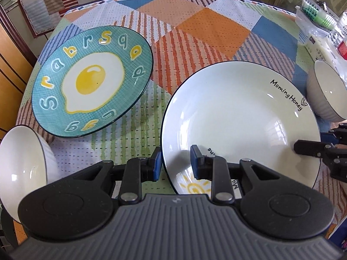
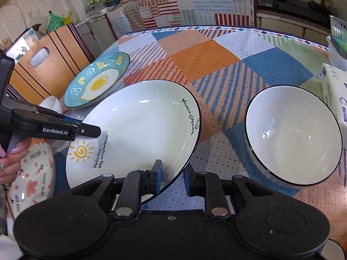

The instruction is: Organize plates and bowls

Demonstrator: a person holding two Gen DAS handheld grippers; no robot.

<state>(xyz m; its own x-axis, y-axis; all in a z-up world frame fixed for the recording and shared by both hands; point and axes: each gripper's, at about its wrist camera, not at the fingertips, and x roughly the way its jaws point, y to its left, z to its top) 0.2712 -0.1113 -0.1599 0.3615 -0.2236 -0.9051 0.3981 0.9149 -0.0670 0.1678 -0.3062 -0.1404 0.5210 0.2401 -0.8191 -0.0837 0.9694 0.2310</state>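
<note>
A white plate [image 1: 238,108] printed with "Morning Honey" and a sun hangs tilted just above the patterned tablecloth [image 1: 208,28], gripped from both sides. My left gripper [image 1: 176,162] is shut on its near-left rim. My right gripper [image 2: 172,173] is shut on the opposite rim of the white plate [image 2: 138,125]. Each gripper shows in the other's view: the right gripper [image 1: 299,148] at the plate's right edge, the left gripper [image 2: 93,131] at its left edge. A teal fried-egg plate [image 1: 93,80] lies to the left. One white bowl [image 1: 23,166] sits near left, another white bowl [image 2: 292,134] to the right.
A white tissue pack [image 2: 334,86] and a plastic basket [image 1: 314,10] stand at the table's right edge. A wooden chair [image 2: 47,60] is beyond the left edge. A person's hand [image 2: 10,158] holds the left gripper above a floral packet [image 2: 32,173].
</note>
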